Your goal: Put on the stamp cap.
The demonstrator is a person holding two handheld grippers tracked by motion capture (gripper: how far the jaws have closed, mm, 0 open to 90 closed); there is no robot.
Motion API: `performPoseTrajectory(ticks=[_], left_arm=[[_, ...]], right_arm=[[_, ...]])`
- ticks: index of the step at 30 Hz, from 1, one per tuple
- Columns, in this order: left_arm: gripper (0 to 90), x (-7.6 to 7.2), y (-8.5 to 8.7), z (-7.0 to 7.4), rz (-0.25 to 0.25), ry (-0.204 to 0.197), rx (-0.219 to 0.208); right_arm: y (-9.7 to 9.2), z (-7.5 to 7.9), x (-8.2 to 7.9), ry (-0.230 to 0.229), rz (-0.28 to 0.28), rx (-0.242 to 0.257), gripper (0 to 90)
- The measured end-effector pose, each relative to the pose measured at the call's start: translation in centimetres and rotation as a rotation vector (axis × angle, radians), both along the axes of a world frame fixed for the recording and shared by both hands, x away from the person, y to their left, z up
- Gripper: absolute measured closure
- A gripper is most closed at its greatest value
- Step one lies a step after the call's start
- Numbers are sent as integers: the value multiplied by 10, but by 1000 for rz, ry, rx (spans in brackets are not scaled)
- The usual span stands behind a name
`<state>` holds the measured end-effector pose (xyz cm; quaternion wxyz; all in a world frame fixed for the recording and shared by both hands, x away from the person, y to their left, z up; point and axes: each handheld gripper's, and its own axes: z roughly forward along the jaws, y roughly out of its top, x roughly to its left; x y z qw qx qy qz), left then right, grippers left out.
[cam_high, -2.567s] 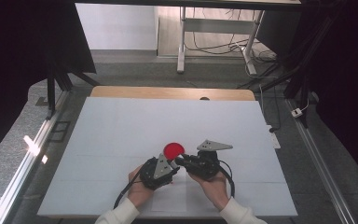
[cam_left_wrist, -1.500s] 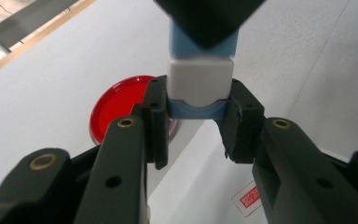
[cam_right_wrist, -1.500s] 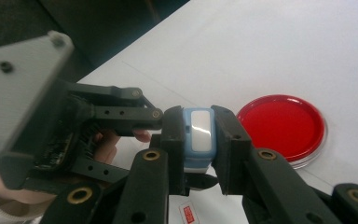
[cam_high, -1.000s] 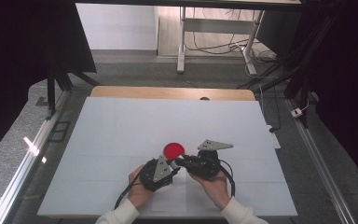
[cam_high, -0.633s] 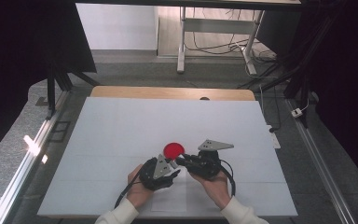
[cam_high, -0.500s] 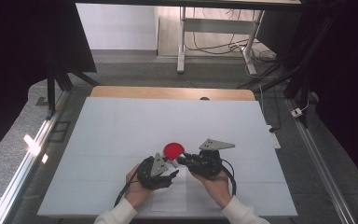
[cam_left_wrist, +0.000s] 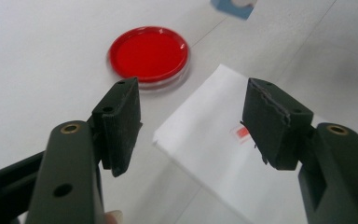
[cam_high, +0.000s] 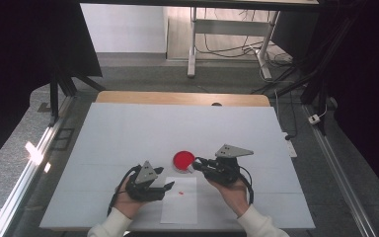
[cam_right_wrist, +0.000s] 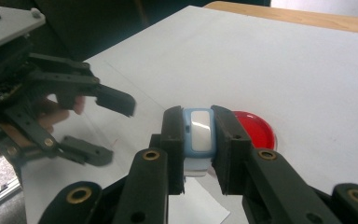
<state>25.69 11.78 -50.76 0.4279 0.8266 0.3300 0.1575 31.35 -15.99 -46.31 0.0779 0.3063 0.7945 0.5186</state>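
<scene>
Your right gripper (cam_right_wrist: 198,149) clamps a small, rigid, light blue-and-white device (cam_right_wrist: 200,133) by its flat sides; its smooth casing probably slips, so keep the pads centred. Your left gripper (cam_left_wrist: 191,123), whose jaws have just been opening, stands wide with nothing between them above the thin paper sheet (cam_left_wrist: 223,158).

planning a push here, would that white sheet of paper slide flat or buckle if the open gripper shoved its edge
Likely to buckle: the paper sheet looks thin and floppy, its near corner slightly raised. It seems very light, so it may skid on the smooth table. The left gripper, jaws just opened and empty, could crease it.

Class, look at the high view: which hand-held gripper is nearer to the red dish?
The right hand-held gripper: its tips sit just beside the red dish, clamped on a small blue-white object. The left hand-held gripper is open, farther back by the paper sheet.
</scene>
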Motion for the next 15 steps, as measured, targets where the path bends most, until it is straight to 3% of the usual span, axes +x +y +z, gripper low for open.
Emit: performPoseTrajectory(ticks=[15], left_arm=[[369, -17, 64, 0, 116, 11, -13]], right_arm=[[-4, 3, 3, -43, 2, -22, 750]])
